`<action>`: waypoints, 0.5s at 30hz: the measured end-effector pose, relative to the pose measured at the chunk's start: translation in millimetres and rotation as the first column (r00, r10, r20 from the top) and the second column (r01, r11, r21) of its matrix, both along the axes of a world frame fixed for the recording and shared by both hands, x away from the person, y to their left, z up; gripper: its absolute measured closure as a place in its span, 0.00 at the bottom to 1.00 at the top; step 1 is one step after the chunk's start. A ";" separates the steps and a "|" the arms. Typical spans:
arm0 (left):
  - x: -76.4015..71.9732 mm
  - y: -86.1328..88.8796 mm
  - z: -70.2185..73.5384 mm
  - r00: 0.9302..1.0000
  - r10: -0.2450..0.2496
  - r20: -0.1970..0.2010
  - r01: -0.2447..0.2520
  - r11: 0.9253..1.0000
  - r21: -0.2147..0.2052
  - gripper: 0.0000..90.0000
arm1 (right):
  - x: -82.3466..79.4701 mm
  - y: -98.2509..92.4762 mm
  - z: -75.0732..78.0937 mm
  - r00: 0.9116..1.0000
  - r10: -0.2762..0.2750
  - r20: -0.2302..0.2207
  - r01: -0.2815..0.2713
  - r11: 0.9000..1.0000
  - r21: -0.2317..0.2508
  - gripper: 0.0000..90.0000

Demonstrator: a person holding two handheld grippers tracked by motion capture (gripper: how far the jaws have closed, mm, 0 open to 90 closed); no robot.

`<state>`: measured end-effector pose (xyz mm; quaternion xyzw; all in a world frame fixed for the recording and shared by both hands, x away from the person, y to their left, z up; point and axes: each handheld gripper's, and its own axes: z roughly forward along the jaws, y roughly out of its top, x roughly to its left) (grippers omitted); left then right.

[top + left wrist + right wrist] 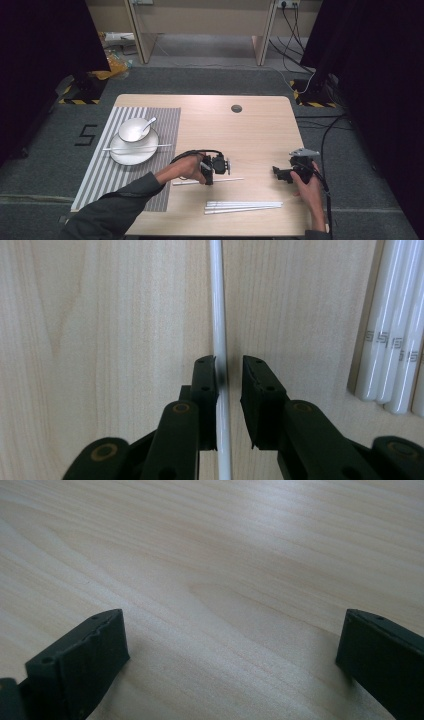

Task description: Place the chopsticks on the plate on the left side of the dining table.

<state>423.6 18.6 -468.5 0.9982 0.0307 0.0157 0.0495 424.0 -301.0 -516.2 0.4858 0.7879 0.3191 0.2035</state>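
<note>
A single white chopstick (231, 179) lies on the wooden table (250, 130) near the front middle. My left gripper (207, 179) points down over its left part. In the left gripper view the chopstick (217, 300) runs between the two black jaws of this gripper (230, 365). It touches the left pad, and a narrow gap stays before the right pad, so the jaws are open around it. My right gripper (276, 172) rests at the right side of the table. Its jaws (232, 630) stand wide apart over bare wood.
Several more white chopsticks (244, 206) (395, 340) lie bundled near the front edge. On a striped placemat (100, 180) at the left stand a white plate (125, 156) with one chopstick (137, 147) across it and a bowl (131, 131) holding a spoon (149, 123).
</note>
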 end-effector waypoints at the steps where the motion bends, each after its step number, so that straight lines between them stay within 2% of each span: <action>1: 0.1 0.0 -0.9 1.000 0.002 -0.002 -0.002 1.000 -0.003 0.85 | 0.0 -0.1 0.0 1.000 0.001 0.000 -0.001 1.000 -0.001 0.00; 8: 5.2 1.4 -4.6 0.999 0.023 -0.025 -0.022 0.999 0.025 0.86 | 0.0 -0.1 0.0 1.000 0.001 0.000 -0.001 1.000 -0.001 0.00; 11: 6.4 1.7 -5.3 0.999 0.024 -0.023 -0.024 1.000 0.017 0.89 | 0.0 -0.1 0.0 1.000 0.001 0.000 -0.001 1.000 -0.001 0.00; 15: 5.7 -1.2 -4.8 1.000 0.018 -0.022 -0.017 0.999 0.044 0.93 | 0.0 -0.1 0.1 1.000 0.001 -0.001 -0.001 1.000 -0.001 0.00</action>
